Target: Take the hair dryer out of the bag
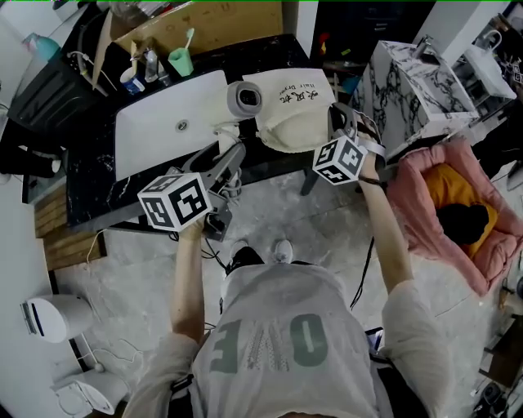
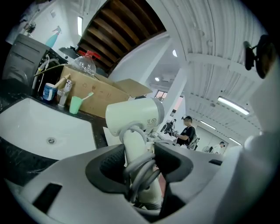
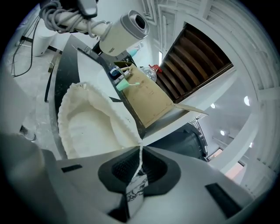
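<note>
Nearest to you, your left claw [image 2: 139, 162] is closed about halfway down on the handle of the hair dryer [image 2: 133, 116]. The grey cord [image 2: 141, 173] is bunched into the same grip. Smart way to hold it, I'd say, since grabbing handle and cord together means nothing trails back into the bag [image 1: 294, 114].

Your right claw [image 3: 140, 164] is pinched fully shut on a thin bit of the bag's rim. That looks like it's there to pin the bag down and hold the mouth open while the other hand pulls. The bag lies slumped on the black counter [image 1: 90, 180], and its mouth gapes toward you with nothing showing inside.

The dryer itself sits just left of the bag, up in the air and clear of the opening, so the main job looks basically done.

It's a compact cream-white one with a short fat barrel. It has a grey ring round one dark end, a small printed label on the side and a slim handle.

Further left of the bag is the white sink [image 1: 163, 122]. Beyond it are a mint green cup [image 1: 180, 59] with a toothbrush and a cardboard box [image 1: 204, 24].
</note>
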Demonstrator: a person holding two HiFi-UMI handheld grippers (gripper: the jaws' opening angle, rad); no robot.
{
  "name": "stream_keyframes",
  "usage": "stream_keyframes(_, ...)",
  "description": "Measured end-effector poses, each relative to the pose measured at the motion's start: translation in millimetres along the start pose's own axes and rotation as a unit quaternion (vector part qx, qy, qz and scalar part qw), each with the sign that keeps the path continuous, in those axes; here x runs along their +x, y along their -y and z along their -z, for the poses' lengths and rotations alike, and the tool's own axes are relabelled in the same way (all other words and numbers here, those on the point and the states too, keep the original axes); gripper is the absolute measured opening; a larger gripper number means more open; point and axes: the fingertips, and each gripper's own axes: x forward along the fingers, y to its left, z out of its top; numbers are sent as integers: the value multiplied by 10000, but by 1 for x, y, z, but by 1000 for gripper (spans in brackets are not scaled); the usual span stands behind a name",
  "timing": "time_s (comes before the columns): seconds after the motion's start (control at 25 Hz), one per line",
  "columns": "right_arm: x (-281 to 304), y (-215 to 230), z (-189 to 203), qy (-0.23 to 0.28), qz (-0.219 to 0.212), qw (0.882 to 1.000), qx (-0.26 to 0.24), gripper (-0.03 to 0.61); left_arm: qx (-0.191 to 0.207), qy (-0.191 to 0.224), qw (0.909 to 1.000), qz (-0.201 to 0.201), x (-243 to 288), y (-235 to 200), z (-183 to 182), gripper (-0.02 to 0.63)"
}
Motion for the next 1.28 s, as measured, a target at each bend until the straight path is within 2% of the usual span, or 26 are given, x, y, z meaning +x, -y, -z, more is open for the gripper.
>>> stream_keyframes(0.24,-5,-12,5,63,-170,9997,159,41,-308,522,9982,10,-2,-8,-18,227)
stream_keyframes(0.48,-23,-29,9,189,-422,9984,323,41,-365,855,9957,-50,-2,-8,-28,227)
stream_keyframes(0.8,-44,-85,32,120,-963,9950,229,41,-391,1051,9937,9,-1,-5,-32,227)
stream_keyframes(1.08,-44,-93,36,67,-1289,9896,631,44,-460,1174,9920,29,0,-7,-37,227)
stream_keyframes(1.12,-44,-91,36,74,-1310,9887,718,50,-464,1187,9918,40,1,-7,-39,227)
stream_keyframes(1.2,-47,-89,34,102,-1417,9852,956,126,-451,1203,9917,56,2,-7,-41,227)
stream_keyframes(1.28,-50,-82,30,163,-1478,9817,1191,153,-422,1233,9914,86,4,-5,-45,227)
